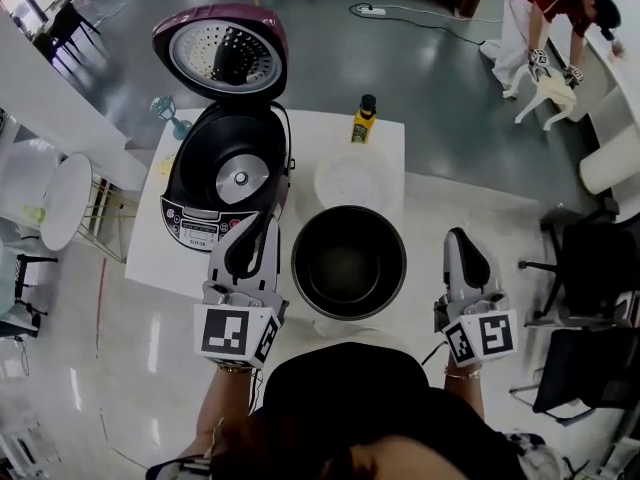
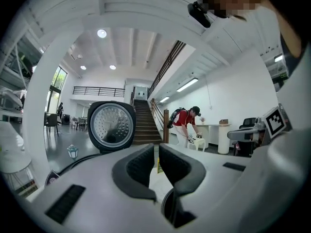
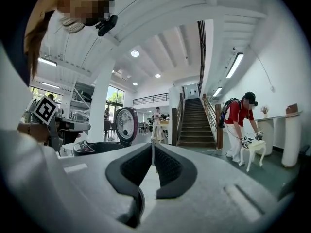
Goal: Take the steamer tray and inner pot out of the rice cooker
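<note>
At the near edge of the white table (image 1: 300, 133), the left gripper (image 1: 262, 224) and the right gripper (image 1: 456, 236) are held level on either side of the inner pot (image 1: 349, 262), and neither touches it. The left gripper view shows its two dark pads drawn almost together, with only a thin slit between them and nothing caught there. The right gripper view shows the same: pads meeting, nothing held. That idle, closed posture fits how the things lie. The pot stands upright on the table with its mouth up, outside the rice cooker (image 1: 215, 183). The white steamer tray (image 1: 353, 182) lies flat just behind the pot, between it and a yellow bottle (image 1: 365, 119). The cooker's lid (image 1: 222, 56) is swung up, and the cavity shows only a bare heating plate (image 1: 241, 179). I judge that both parts are already out and that the grippers are closed because nothing is left to carry. The pot sits between the two tools. Its left rim is just beside the left gripper, while the right gripper stands apart from it, out past the table's right edge. The tray is farther off, beyond the pot from both sets of tips. The open cooker lies straight ahead of the left gripper.
</note>
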Demonstrator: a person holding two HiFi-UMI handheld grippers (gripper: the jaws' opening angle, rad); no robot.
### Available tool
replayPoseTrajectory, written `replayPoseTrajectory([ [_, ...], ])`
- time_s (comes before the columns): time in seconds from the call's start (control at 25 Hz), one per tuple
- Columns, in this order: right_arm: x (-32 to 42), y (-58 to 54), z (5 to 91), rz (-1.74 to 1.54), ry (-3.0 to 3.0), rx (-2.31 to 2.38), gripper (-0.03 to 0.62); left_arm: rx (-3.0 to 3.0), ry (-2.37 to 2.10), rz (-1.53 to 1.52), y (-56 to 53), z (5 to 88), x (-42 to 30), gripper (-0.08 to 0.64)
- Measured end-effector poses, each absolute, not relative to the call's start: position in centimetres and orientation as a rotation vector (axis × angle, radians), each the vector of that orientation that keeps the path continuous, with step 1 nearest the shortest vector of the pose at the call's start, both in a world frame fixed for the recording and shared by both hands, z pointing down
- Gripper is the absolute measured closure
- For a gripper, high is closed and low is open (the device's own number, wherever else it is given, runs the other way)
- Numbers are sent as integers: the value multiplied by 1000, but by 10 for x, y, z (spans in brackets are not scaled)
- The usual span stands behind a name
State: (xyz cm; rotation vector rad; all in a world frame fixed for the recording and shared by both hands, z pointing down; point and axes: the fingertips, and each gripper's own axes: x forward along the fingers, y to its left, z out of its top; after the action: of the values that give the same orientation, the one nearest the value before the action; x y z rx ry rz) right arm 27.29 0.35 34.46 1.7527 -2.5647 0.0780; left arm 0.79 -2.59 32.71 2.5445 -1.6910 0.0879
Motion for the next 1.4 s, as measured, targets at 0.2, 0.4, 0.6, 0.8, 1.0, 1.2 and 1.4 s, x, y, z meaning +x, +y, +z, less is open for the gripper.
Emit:
replayPoseTrajectory([
  [0.2, 272, 7, 347, 81, -2555, 1731, 588, 2527, -1657, 83, -26, 329, 11, 529],
  [0.4, 266, 7, 351, 90, -2556, 1706, 586, 2520, -1677, 124, -23, 335, 8, 529],
  [0.6, 263, 7, 353, 83, -2553, 1685, 588, 2502, -1699, 138, -20, 342, 2, 529],
  [0.8, 260, 7, 353, 69, -2550, 1671, 588, 2504, -1705, 156, -20, 343, 1, 529],
  [1.0, 261, 10, 357, 96, -2551, 1677, 588, 2513, -1693, 170, -18, 345, 3, 529],
  [1.2, 261, 9, 357, 88, -2549, 1681, 588, 2506, -1666, 132, -17, 347, 1, 557],
  [1.4, 261, 9, 357, 91, -2545, 1679, 588, 2497, -1663, 121, -19, 348, -2, 557],
])
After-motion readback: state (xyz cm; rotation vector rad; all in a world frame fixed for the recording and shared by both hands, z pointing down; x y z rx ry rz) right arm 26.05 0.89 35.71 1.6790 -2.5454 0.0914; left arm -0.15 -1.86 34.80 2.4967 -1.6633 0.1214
